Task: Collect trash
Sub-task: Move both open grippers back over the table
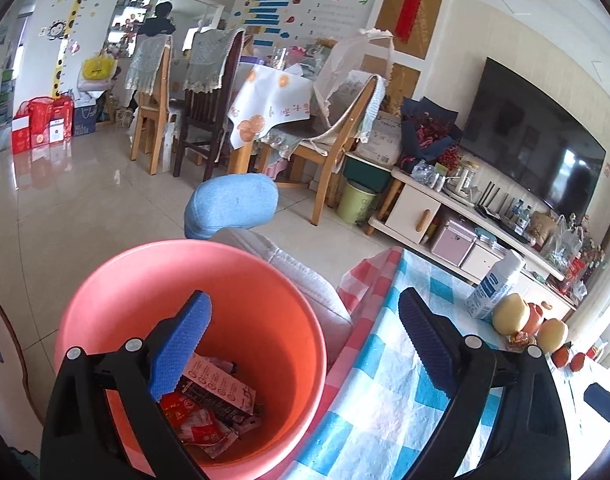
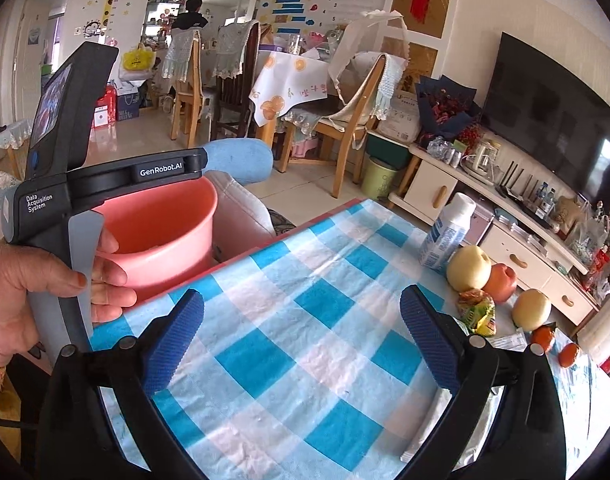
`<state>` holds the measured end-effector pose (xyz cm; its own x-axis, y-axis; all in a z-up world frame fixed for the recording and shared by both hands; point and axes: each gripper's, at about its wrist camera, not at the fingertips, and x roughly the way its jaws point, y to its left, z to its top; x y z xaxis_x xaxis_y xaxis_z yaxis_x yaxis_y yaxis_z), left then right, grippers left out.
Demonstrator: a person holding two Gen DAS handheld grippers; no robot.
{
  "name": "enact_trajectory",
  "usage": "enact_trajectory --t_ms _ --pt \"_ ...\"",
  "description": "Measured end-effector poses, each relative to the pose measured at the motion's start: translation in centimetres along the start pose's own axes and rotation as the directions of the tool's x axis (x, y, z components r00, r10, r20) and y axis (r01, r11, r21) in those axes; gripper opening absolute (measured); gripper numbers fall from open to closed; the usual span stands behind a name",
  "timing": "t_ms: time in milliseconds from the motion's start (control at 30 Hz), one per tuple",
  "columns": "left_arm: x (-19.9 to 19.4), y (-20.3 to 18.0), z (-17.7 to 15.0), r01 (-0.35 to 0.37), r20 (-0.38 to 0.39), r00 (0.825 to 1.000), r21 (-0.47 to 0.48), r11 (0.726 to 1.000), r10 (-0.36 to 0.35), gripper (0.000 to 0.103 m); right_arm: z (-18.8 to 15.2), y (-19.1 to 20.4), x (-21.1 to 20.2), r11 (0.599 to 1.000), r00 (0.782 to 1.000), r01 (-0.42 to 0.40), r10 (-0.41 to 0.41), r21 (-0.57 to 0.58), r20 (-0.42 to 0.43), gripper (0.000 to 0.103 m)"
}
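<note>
Blue pads of the left gripper [image 1: 305, 344] stand wide apart with nothing between them, above the pink bucket [image 1: 105, 280] beside the table's left edge. Only this view shows the wrappers [image 1: 209, 408] at its bottom. Right gripper [image 2: 301, 340] is wide too, over the blue checked tablecloth [image 2: 305, 280]. A crumpled wrapper [image 2: 477, 308] lies among fruit near the right edge.

The left wrist camera is looking steeply down, close over the pink bucket [image 1: 193, 344] at seven o'clock; the right is facing the table [image 2: 305, 320]; both are sharing the television [image 1: 533, 140] at two o'clock.
</note>
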<state>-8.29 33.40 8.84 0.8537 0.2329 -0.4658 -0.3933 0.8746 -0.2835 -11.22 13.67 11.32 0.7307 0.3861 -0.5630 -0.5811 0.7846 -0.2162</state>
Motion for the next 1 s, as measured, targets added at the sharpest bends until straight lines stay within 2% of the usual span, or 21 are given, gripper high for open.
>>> enact_trajectory --t_ms 200,533,800,1000 --pt "0.0 -2.2 -0.7 0.042 -0.012 0.999 0.056 0.998 -0.042 0.094 -1.5 -1.7 -1.6 0.999 0.999 0.043 -0.043 0.014 0.000 0.099" --pt "-1.0 -5.0 -1.8 -0.009 0.002 1.000 0.194 0.981 0.009 0.094 -4.5 -4.6 -3.5 0.990 0.997 0.072 -0.073 0.122 -0.002 0.099" --pt "-1.0 -6.2 -2.3 0.027 -0.040 0.999 0.219 0.975 -0.019 0.094 -6.3 -8.1 -4.5 0.965 0.998 0.057 -0.058 0.256 -0.004 0.099" --pt "-1.0 -7.5 -3.1 0.039 -0.054 0.998 0.269 0.962 -0.025 0.094 -7.5 -9.5 -4.4 0.961 0.999 0.045 -0.040 0.275 -0.022 0.099"
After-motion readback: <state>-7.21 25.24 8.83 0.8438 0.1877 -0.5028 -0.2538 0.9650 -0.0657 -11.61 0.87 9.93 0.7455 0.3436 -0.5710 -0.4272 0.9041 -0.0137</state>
